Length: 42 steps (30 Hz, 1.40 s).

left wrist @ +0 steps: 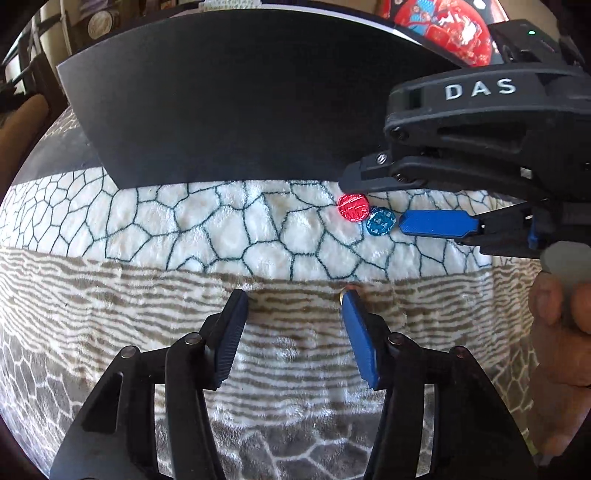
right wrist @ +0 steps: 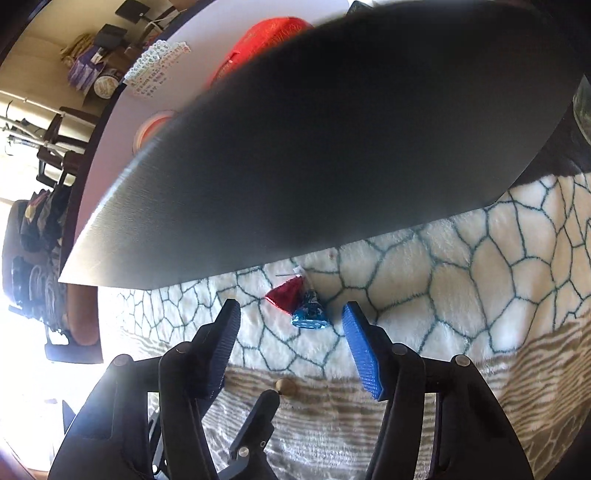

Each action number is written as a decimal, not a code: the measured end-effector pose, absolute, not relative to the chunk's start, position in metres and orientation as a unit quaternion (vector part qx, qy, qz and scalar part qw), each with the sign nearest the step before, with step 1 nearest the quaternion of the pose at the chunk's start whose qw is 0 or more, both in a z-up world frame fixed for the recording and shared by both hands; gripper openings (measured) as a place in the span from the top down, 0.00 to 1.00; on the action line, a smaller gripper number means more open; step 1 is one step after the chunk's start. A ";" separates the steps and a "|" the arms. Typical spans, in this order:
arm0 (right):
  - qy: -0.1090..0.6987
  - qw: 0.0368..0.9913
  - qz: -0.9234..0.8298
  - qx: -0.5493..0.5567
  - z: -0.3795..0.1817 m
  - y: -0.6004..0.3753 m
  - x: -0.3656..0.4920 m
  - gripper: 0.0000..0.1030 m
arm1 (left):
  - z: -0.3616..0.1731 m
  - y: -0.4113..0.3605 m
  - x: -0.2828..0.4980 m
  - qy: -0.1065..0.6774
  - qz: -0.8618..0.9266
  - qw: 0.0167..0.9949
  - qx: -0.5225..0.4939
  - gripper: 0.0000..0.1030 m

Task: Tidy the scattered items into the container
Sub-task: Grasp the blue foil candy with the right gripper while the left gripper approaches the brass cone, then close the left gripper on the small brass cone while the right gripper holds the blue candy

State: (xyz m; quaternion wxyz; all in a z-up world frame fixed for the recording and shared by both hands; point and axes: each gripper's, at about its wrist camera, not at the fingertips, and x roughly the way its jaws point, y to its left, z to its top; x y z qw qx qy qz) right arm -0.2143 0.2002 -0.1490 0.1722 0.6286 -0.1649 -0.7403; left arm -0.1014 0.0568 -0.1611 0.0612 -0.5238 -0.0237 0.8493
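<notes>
A red foil chocolate (left wrist: 353, 207) and a blue foil chocolate (left wrist: 381, 220) lie touching on the cream fleece blanket (left wrist: 229, 229). In the right wrist view they are the red chocolate (right wrist: 287, 295) and the blue chocolate (right wrist: 310, 314). My right gripper (right wrist: 291, 314) is open, its jaws on either side of them; in the left wrist view it (left wrist: 373, 206) comes in from the right. My left gripper (left wrist: 293, 299) is open and empty, low over the striped part. A gold chocolate (right wrist: 285, 386) lies by the left gripper's fingertip.
A large black board (left wrist: 236, 99) covers the back of the table, just behind the chocolates. A red patterned tin (left wrist: 443, 26) stands beyond it at the far right. A person's hand (left wrist: 561, 332) holds the right gripper.
</notes>
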 end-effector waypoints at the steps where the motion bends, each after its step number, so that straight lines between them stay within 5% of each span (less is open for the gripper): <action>1: -0.168 0.174 -0.742 0.626 -0.150 0.201 -0.214 0.47 | -0.161 0.057 -0.102 -0.019 0.853 0.063 -0.518 0.53; 7: -0.181 0.176 -0.735 0.630 -0.152 0.220 -0.217 0.80 | -0.163 0.054 -0.110 0.009 0.863 0.064 -0.502 0.68; 19: -0.232 0.184 -0.749 0.593 -0.111 0.268 -0.211 0.80 | -0.162 0.073 -0.113 0.084 0.852 0.091 -0.508 0.78; 31: -0.224 0.175 -0.742 0.607 -0.113 0.248 -0.208 0.80 | -0.161 0.069 -0.114 0.075 0.855 0.083 -0.507 0.61; 37: -0.224 0.177 -0.745 0.603 -0.109 0.248 -0.210 0.80 | -0.143 0.065 -0.109 0.020 0.856 0.110 -0.505 0.29; 42: -0.233 0.172 -0.740 0.607 -0.112 0.254 -0.211 0.80 | -0.156 0.078 -0.110 0.055 0.853 0.114 -0.506 0.32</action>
